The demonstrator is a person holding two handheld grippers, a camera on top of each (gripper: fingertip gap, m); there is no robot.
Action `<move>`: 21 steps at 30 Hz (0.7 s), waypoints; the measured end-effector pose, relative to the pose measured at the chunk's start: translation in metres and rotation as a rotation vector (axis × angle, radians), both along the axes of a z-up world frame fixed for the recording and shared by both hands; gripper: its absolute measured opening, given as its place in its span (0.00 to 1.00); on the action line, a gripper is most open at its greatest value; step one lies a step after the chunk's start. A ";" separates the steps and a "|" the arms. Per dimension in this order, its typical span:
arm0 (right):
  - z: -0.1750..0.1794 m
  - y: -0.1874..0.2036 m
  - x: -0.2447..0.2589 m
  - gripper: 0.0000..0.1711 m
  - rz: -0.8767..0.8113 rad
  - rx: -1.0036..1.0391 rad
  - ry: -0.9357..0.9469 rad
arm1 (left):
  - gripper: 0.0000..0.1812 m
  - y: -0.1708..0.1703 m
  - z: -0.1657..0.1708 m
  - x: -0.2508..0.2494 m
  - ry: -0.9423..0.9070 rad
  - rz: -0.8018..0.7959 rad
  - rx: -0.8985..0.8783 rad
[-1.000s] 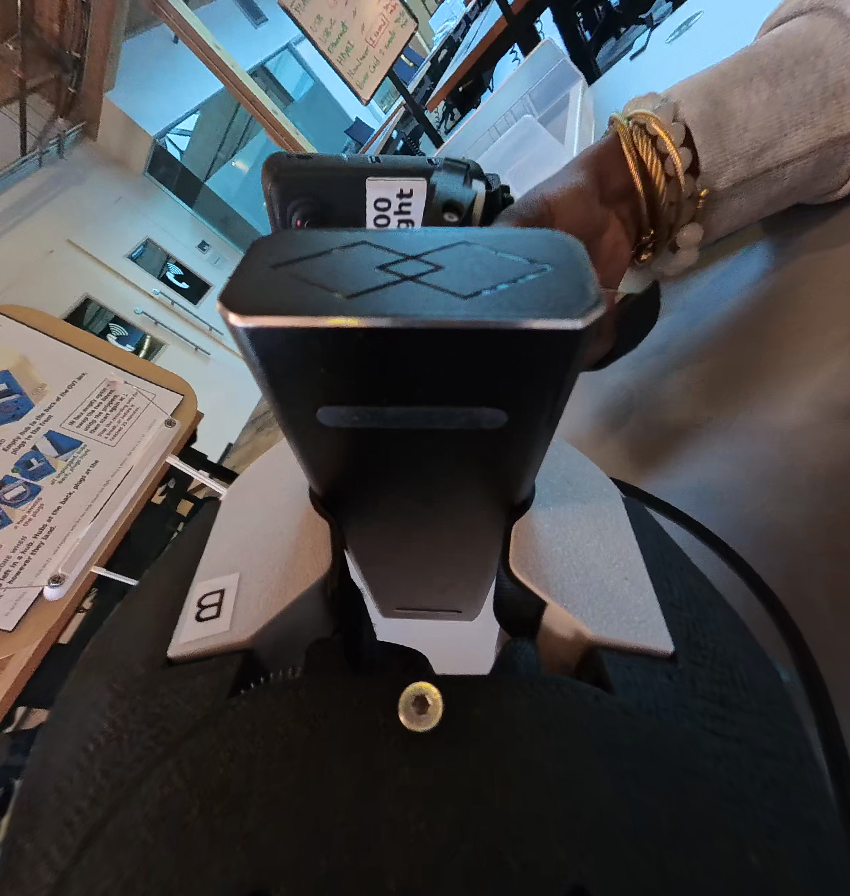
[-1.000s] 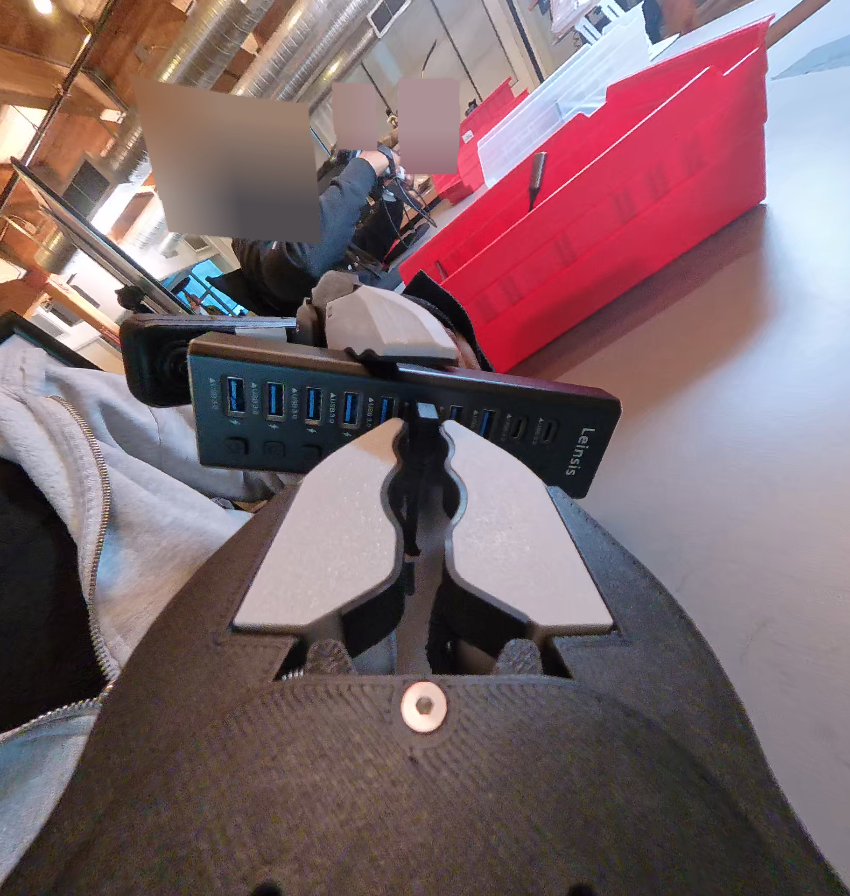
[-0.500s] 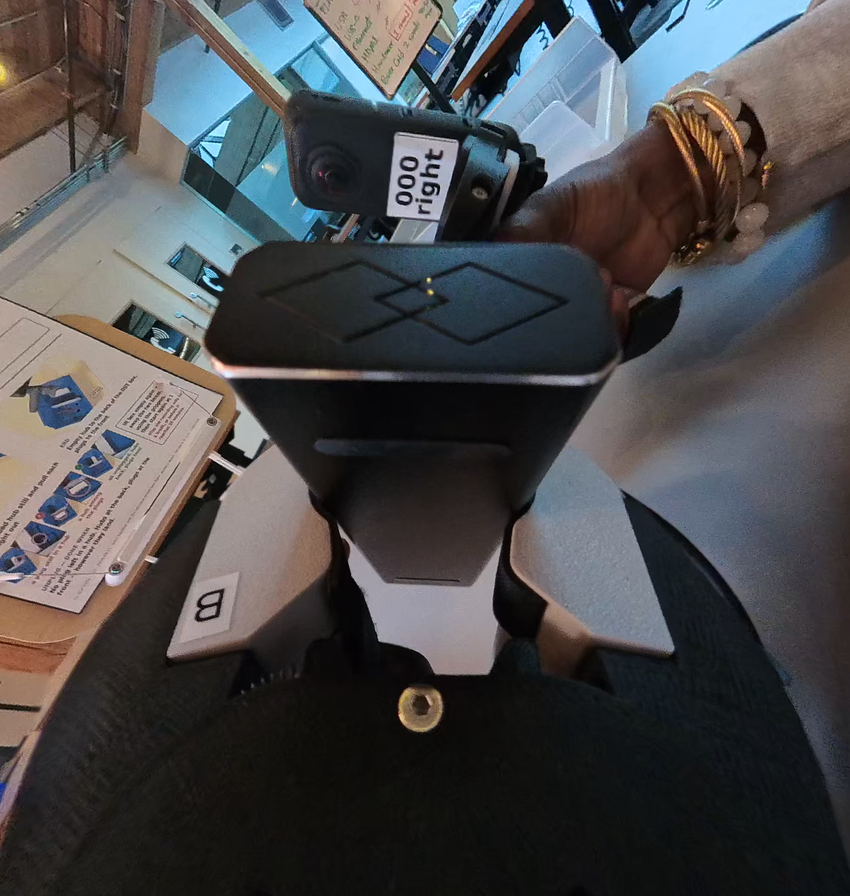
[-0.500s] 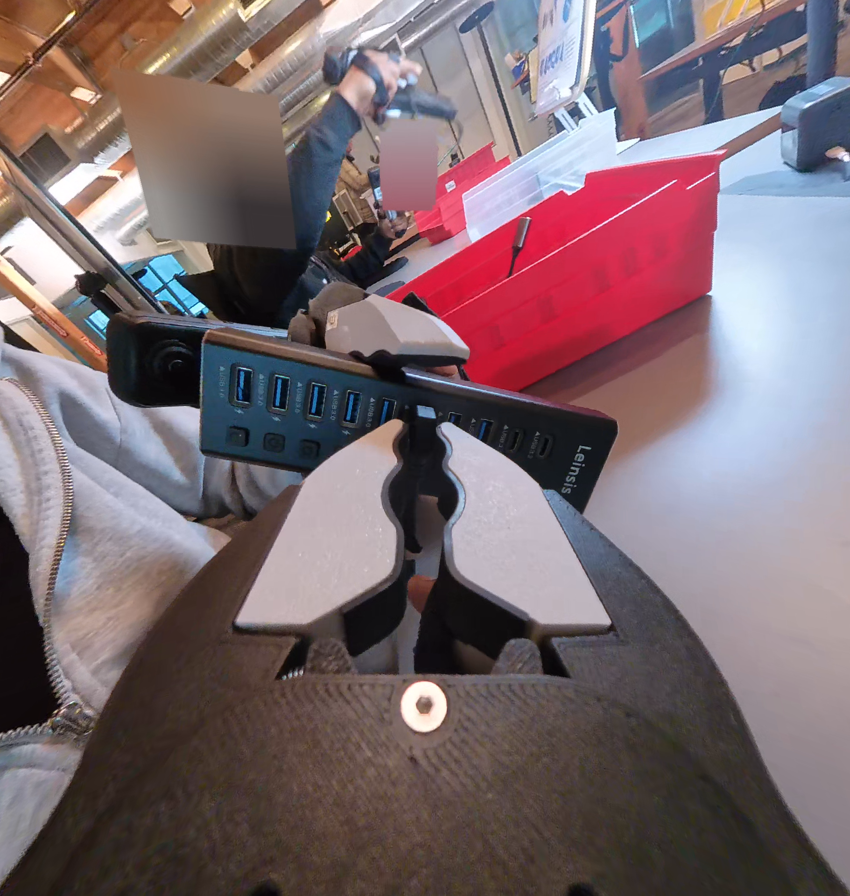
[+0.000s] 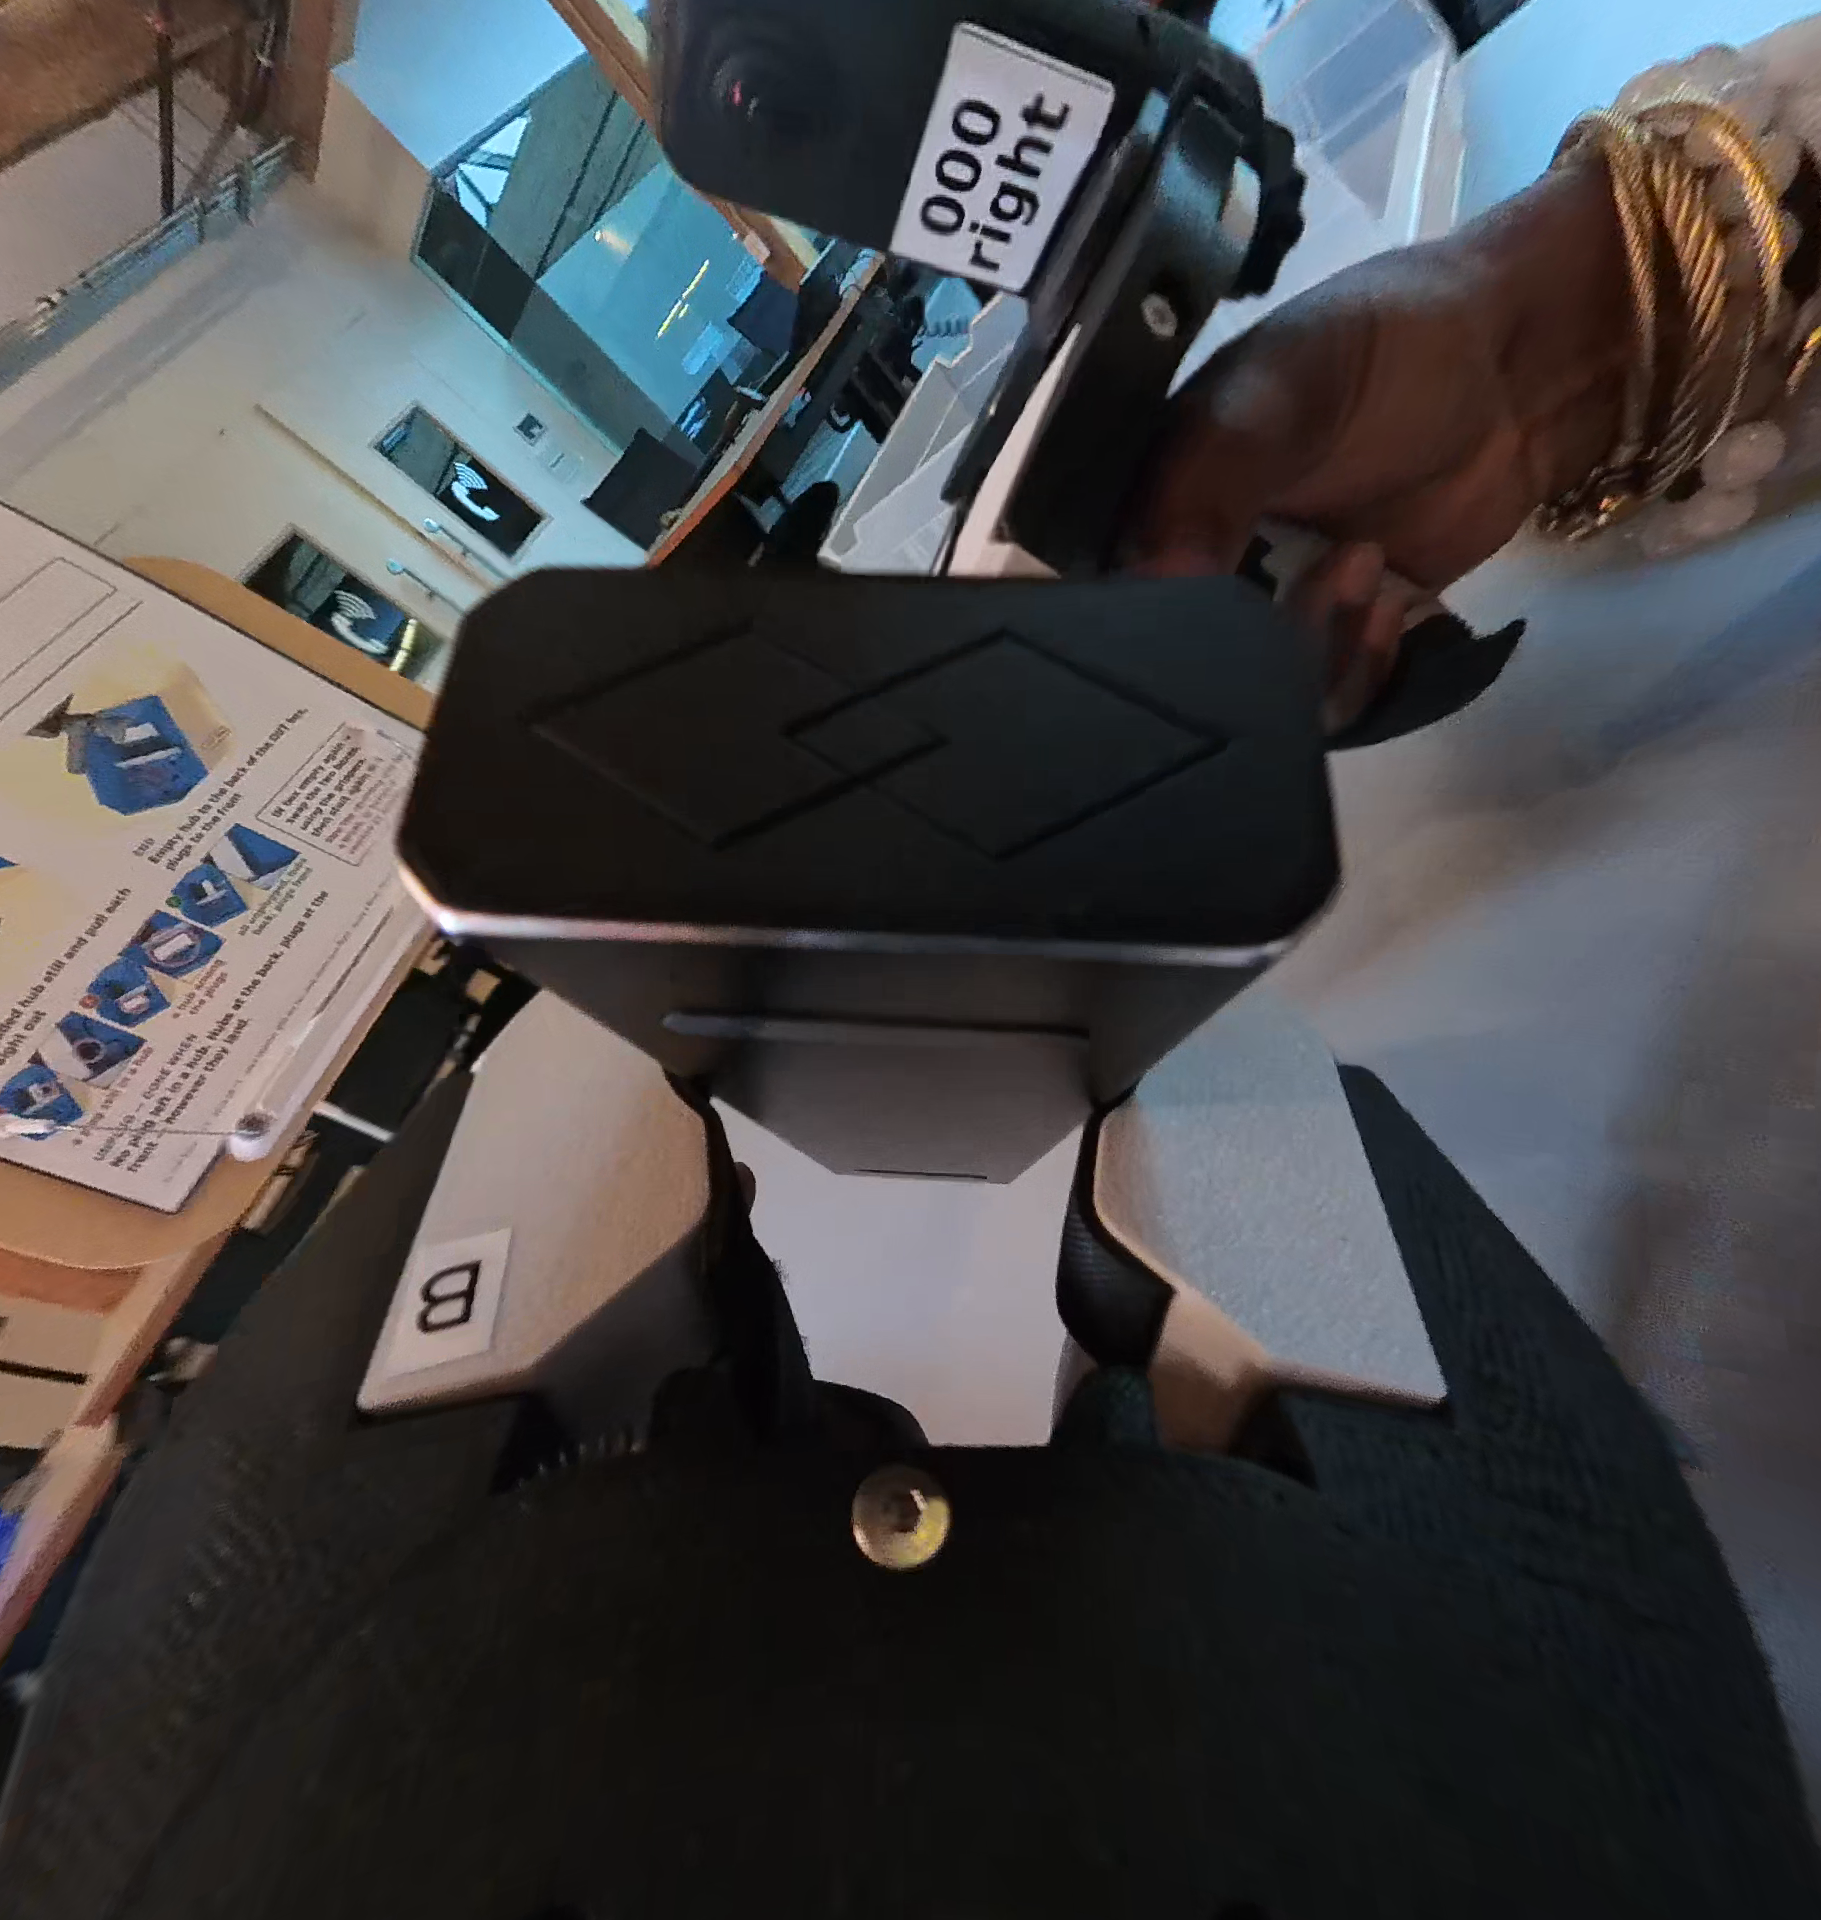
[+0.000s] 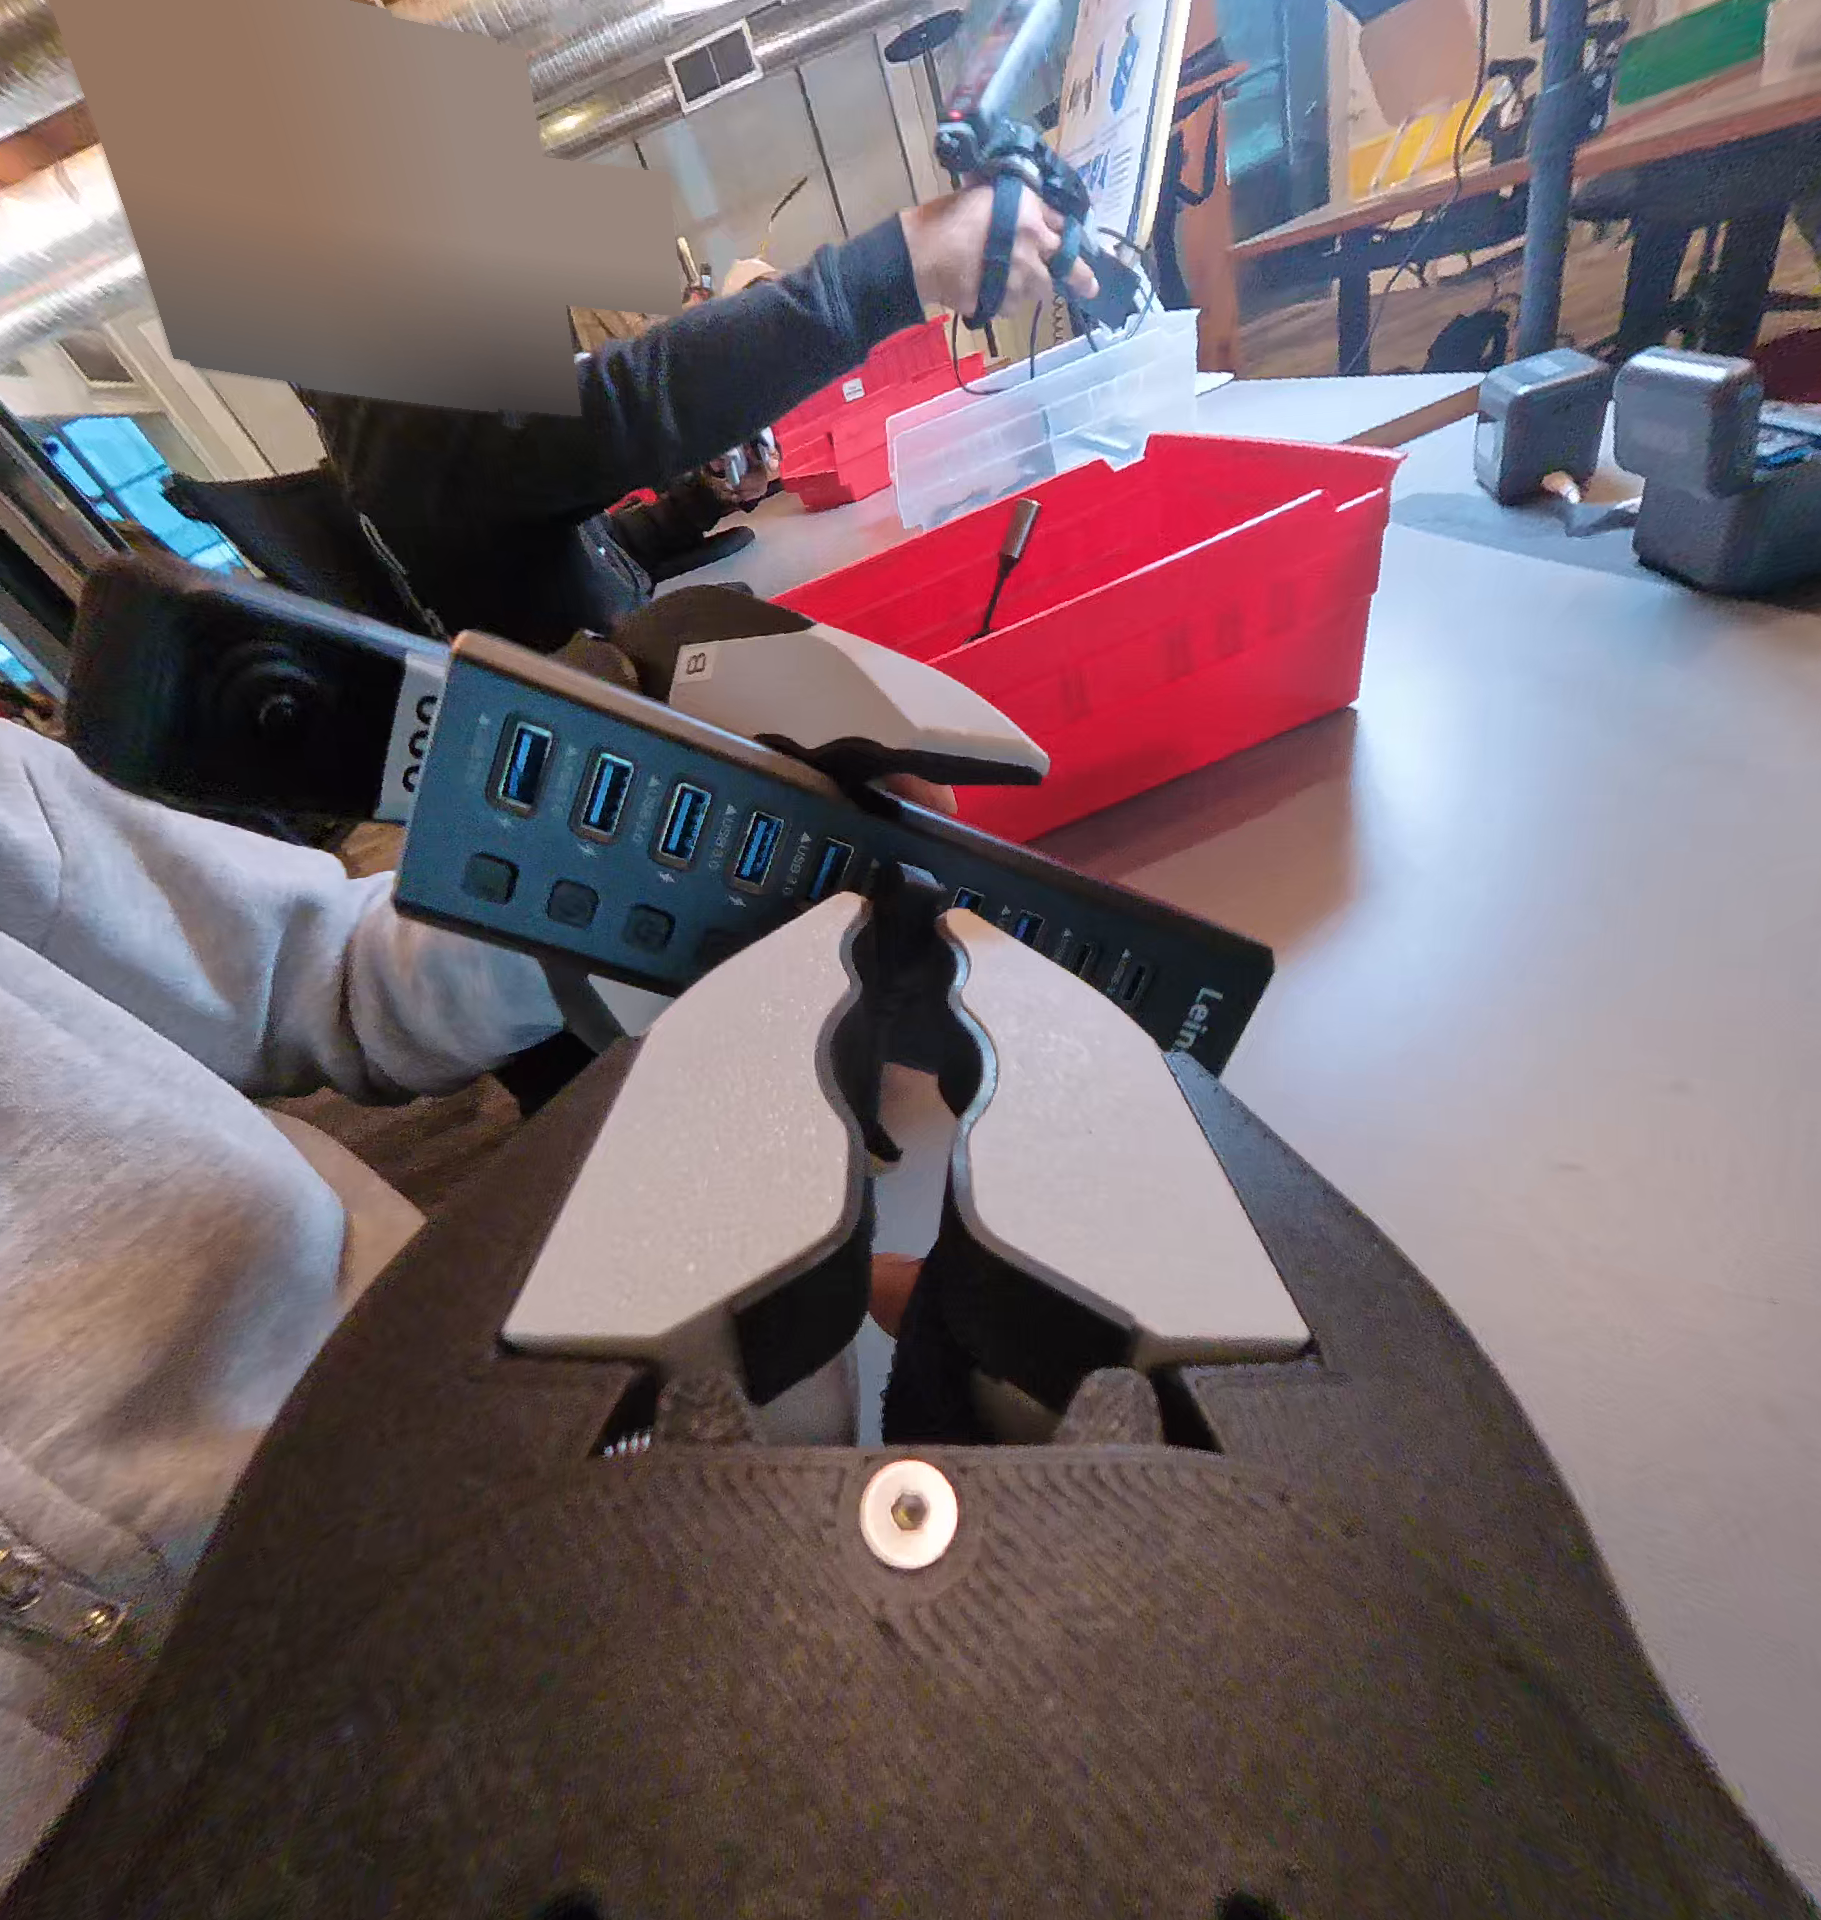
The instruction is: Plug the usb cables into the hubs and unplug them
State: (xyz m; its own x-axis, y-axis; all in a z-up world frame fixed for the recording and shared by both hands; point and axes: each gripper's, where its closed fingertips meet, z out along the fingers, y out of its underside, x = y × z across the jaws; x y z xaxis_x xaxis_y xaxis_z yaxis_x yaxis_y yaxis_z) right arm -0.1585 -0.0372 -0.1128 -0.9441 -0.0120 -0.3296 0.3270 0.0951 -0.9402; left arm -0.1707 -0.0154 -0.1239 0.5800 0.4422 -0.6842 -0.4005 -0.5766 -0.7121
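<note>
The left gripper (image 5: 890,1101) clamps the hub (image 6: 781,842) — its long axis lies crosswise before the right gripper (image 6: 901,935), closed on a black plug (image 6: 901,997) at the ports.

Hub (image 6: 677,842) before bin (image 6: 1145,613), on table (image 6: 1560,935)

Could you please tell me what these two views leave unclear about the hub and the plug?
- Right wrist view: the plug tip's seat in the hub is hidden by the right gripper.
- Left wrist view: the hub's port face is turned away; the left gripper's fingertips sit under it.
</note>
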 end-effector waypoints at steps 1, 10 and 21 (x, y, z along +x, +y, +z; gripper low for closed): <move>-0.001 0.001 0.000 0.05 0.010 -0.002 -0.019 | 0.40 0.000 -0.001 0.000 0.024 0.003 -0.020; 0.053 0.094 -0.063 0.04 -0.226 -0.358 -0.117 | 0.40 -0.041 -0.005 -0.004 0.106 0.106 -0.095; 0.063 0.084 -0.046 0.04 -0.163 -0.369 -0.089 | 0.40 -0.028 0.009 -0.006 -0.248 0.023 0.354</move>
